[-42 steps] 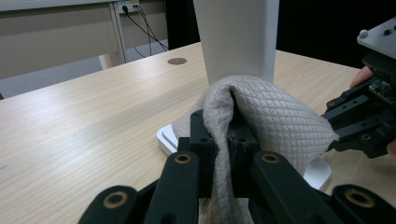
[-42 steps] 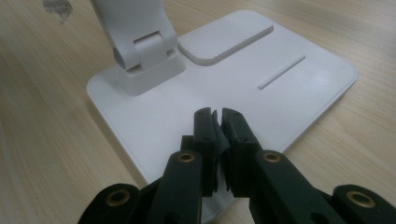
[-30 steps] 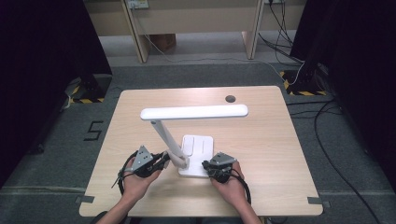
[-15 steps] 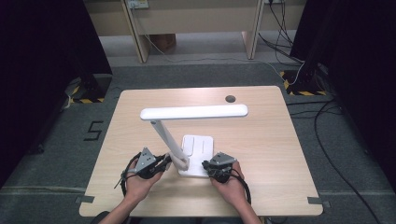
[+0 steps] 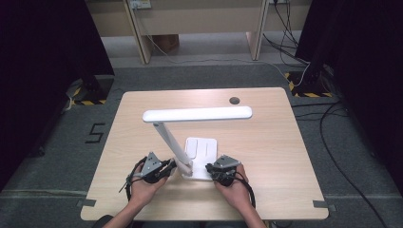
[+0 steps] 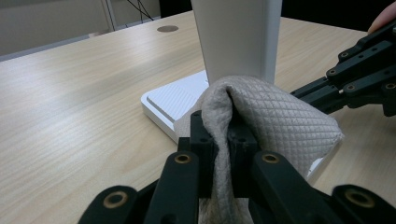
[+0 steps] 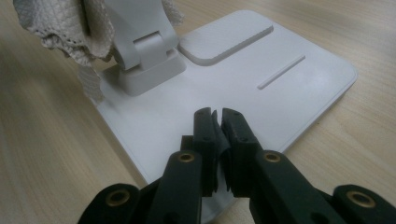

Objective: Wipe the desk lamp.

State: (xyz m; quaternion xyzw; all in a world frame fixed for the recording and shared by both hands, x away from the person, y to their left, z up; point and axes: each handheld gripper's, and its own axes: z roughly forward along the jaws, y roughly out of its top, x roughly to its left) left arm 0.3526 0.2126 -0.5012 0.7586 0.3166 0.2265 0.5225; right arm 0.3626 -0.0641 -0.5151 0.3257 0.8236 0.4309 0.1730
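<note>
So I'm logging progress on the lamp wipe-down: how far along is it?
Nothing looks finished yet. In hand: the left gripper is shut on a beige cloth pressed against the lamp arm just above its hinge, while the right gripper, shut, rests on the lamp base. Probably left: upper arm, lamp head, base.

My surface point(image 5: 266, 142) is light wood with a small round dark hole point(image 5: 234, 100) near its far edge, toward the far right corner. Under it I see a grey floor point(image 5: 199, 76). A black number five point(image 5: 95, 133) is marked on the floor off the left edge. Yellow and black striped tape point(image 5: 88, 101) lies on the floor past the far left corner, and more point(image 5: 309, 93) past the far right corner. Black cables point(image 5: 347, 156) run over the floor on the right. Farther back stands pale wooden furniture point(image 5: 199, 19) with two legs. Dark curtains point(image 5: 43, 61) hang on the left, and more hang on the right.
</note>
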